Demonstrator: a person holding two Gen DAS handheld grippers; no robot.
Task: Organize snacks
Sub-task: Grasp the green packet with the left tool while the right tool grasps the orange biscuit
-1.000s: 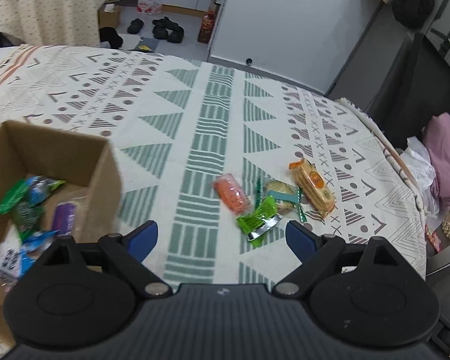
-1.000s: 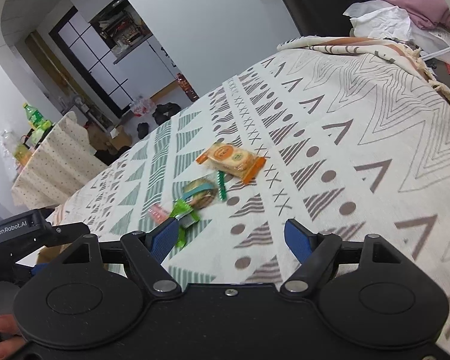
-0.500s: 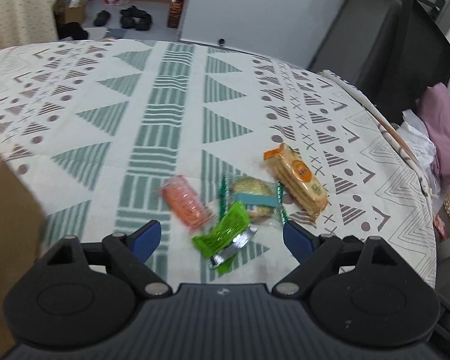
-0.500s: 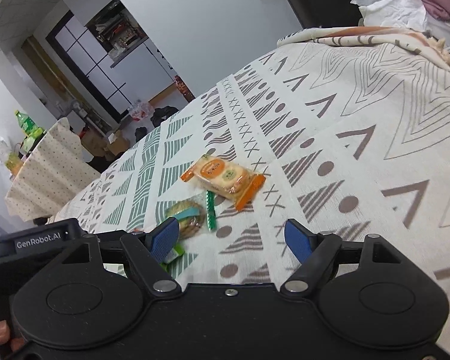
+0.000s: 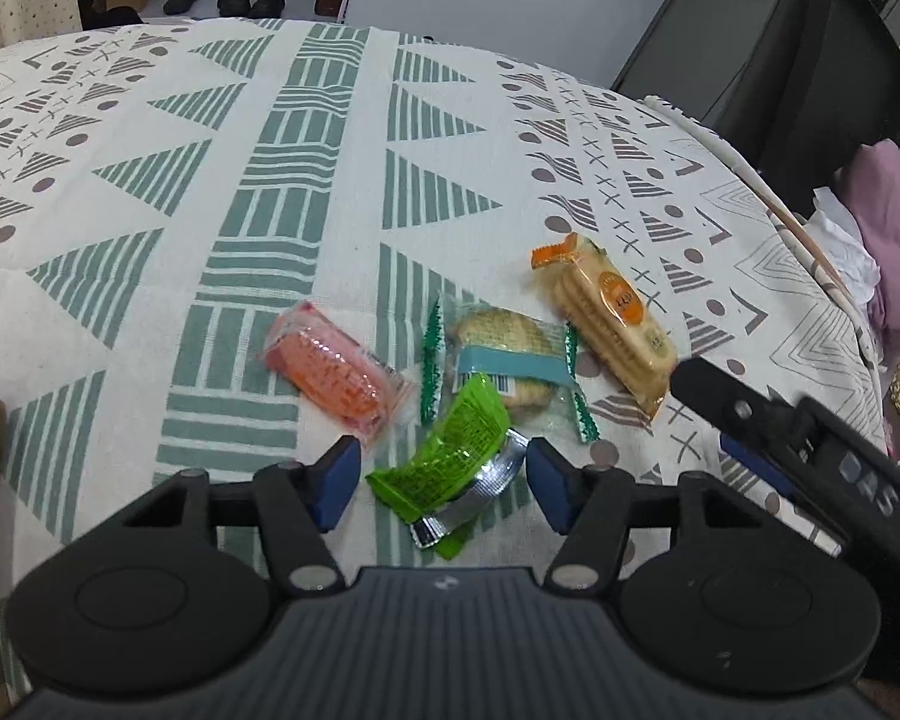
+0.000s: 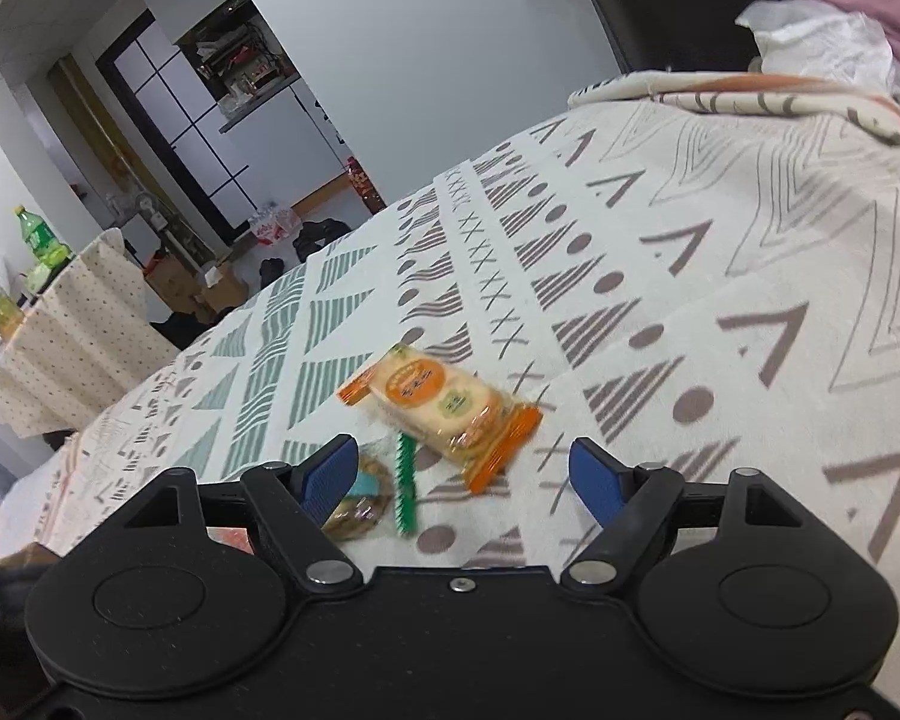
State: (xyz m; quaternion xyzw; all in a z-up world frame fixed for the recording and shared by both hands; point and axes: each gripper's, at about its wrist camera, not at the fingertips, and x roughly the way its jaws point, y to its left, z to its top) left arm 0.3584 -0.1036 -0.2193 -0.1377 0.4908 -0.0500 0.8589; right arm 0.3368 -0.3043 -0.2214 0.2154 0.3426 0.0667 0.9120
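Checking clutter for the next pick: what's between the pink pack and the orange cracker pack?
In the left wrist view, the round biscuit pack lies between the pink pack and the orange cracker pack, the green packet just nearer the camera.

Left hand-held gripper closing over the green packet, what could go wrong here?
1. The green packet overlaps the round cookie pack; the left hand-held gripper, jaws just closing and not yet touching, may drag both.
2. The right hand-held gripper sits close beside it, so they might collide.
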